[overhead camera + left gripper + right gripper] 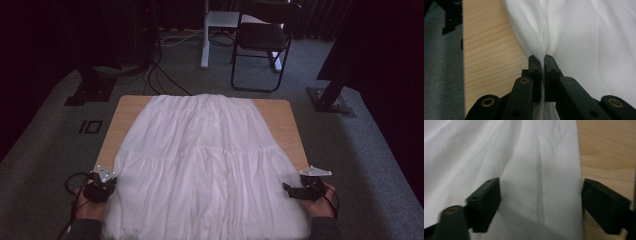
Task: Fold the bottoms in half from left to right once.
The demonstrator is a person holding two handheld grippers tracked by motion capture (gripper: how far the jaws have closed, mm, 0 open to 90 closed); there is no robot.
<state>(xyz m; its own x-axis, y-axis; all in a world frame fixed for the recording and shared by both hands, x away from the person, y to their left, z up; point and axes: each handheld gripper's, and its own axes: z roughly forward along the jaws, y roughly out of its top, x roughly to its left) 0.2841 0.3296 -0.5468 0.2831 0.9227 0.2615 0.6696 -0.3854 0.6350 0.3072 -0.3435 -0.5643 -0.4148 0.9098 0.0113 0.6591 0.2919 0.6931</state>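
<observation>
A: Here's the picture from above: a white skirt (205, 165) lies spread across the wooden table (131, 107), waistband toward the far edge, its hem hanging off the near edge by the person.

B: And both hands are at the near corners. The left gripper (106, 184) sits at the skirt's left edge, the right gripper (289, 189) at the right edge.

A: Look along the left gripper (542, 58), the jaws are pressed together with a fold of the white skirt (584, 37) pinched between them. The cloth bunches into pleats right at the tips.

B: Firm pinch there, bare table (489, 50) just beside it on the left of that view.

A: Over on the right gripper (540, 192), a different story: the jaws stand wide apart, one over the white skirt (524, 157), the other over the bare table (606, 150), with the skirt's side edge running between them.

B: So nothing is held on that side.

A: Beyond the table, a black folding chair (262, 37) stands on the grey carpet (370, 150), with cables (160, 75) trailing across the floor.
</observation>
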